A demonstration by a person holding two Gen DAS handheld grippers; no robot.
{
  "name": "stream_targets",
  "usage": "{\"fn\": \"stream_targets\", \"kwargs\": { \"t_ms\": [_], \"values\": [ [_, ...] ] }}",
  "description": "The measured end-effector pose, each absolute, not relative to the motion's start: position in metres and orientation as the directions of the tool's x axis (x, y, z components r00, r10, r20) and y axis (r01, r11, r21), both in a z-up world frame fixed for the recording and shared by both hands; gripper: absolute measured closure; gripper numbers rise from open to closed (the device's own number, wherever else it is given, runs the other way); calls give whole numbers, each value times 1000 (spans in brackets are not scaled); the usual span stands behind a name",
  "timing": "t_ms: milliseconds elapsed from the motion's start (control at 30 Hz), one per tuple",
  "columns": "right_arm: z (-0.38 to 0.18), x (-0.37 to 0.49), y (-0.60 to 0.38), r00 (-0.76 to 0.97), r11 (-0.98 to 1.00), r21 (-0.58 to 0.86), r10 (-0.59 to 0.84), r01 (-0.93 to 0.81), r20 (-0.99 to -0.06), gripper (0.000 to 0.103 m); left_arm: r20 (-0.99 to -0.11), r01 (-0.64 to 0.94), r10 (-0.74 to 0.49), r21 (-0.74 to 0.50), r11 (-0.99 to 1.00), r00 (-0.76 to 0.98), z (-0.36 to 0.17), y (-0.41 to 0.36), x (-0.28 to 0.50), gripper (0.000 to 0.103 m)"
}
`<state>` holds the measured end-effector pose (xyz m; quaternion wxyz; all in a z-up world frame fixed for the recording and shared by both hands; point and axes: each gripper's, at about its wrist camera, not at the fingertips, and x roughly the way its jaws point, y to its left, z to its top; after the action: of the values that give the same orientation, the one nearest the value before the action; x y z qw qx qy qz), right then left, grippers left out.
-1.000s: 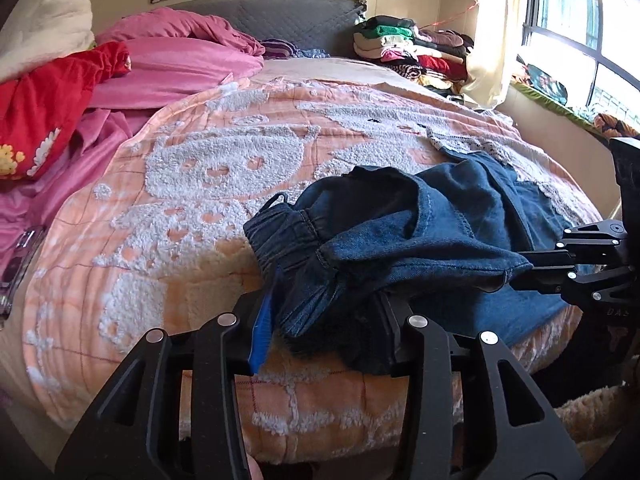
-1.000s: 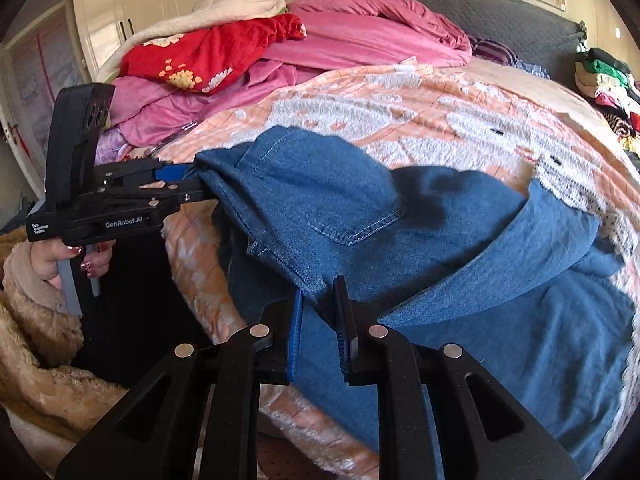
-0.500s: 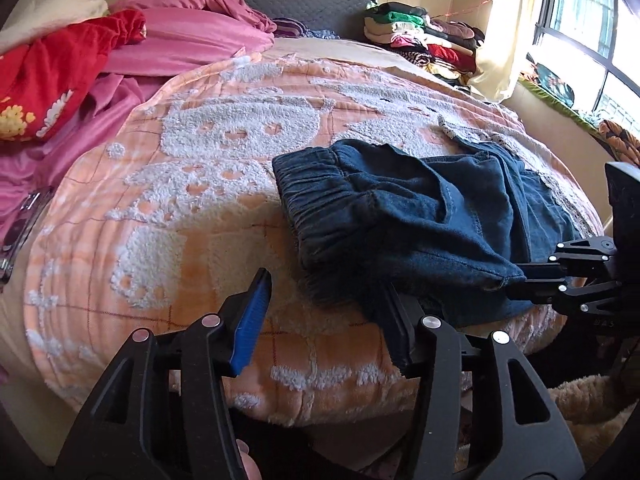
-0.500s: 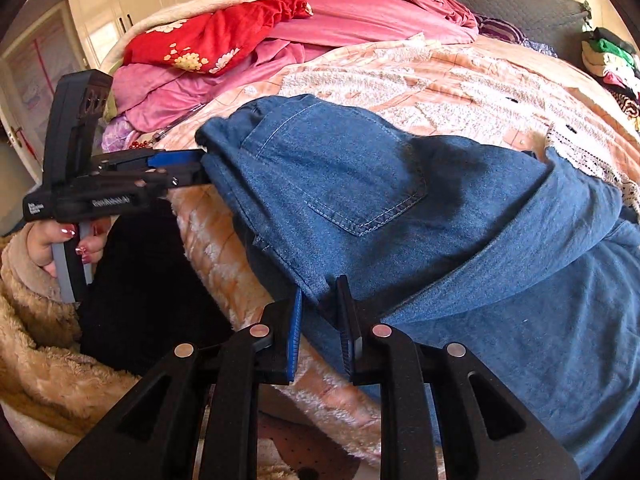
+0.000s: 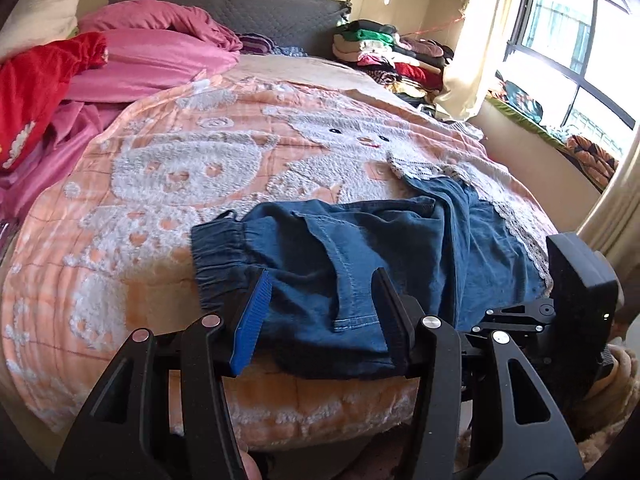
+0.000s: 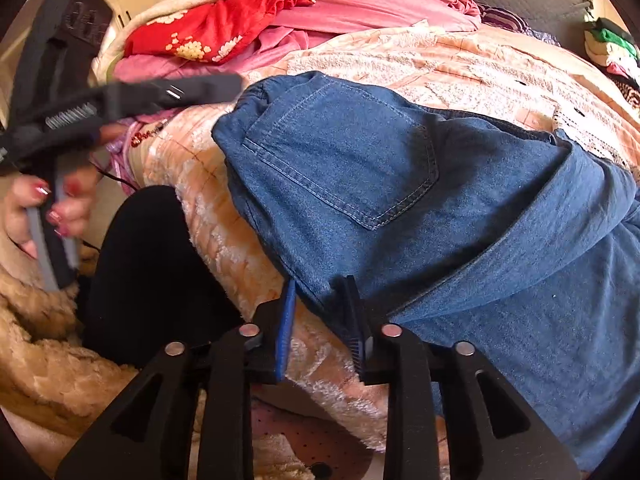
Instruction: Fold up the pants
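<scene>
Blue denim pants (image 5: pixel 360 248) lie folded over themselves near the front edge of the bed, elastic waistband to the left, back pocket up (image 6: pixel 344 160). My left gripper (image 5: pixel 320 300) is open, its fingers standing apart over the pants' near edge, holding nothing. My right gripper (image 6: pixel 320 312) is open, its jaws a little apart around the pants' near fold edge. The left gripper shows blurred at the left of the right wrist view (image 6: pixel 120 96). The right gripper's body shows at the right of the left wrist view (image 5: pixel 560 312).
The bed has an orange blanket with white plush animals (image 5: pixel 200 152). Pink and red bedding (image 5: pixel 100 72) is piled at the left. A stack of folded clothes (image 5: pixel 384 52) sits at the far right by the curtain. A fuzzy tan garment (image 6: pixel 48 340) is below the bed edge.
Both grippers have let go of the pants. The left opened first and drew back; the right has just opened. The pants now lie flatter on the bed.
</scene>
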<state>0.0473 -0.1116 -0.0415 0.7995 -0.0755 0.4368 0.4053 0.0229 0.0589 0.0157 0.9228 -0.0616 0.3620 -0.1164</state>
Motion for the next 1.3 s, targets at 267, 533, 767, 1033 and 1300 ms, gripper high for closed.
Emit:
{"fn": "stream_targets", "kwargs": {
  "t_ms": [267,533,767,1033,1300],
  "values": [
    [-26,45,-134,286,671,331,636,-664,-716,77,-745,133,-110,-28,991,658,-24,43,34,59],
    [-1,55,-139,392,713,264,611,-649,-688,64,-740,137,-117,-34,990,663,-27,49,33,59],
    [-16,78,-117,420,749,168,525,-640,-740,55,-739,130,-112,-34,991,664,-26,48,31,59],
    [-48,91,-116,367,776,229,508,-588,-779,51,-738,132,-116,-37,991,665,-27,48,32,59],
    [-31,84,-128,380,781,241,517,-577,-767,51,-731,118,-123,-58,991,671,-25,49,29,59]
  ]
}}
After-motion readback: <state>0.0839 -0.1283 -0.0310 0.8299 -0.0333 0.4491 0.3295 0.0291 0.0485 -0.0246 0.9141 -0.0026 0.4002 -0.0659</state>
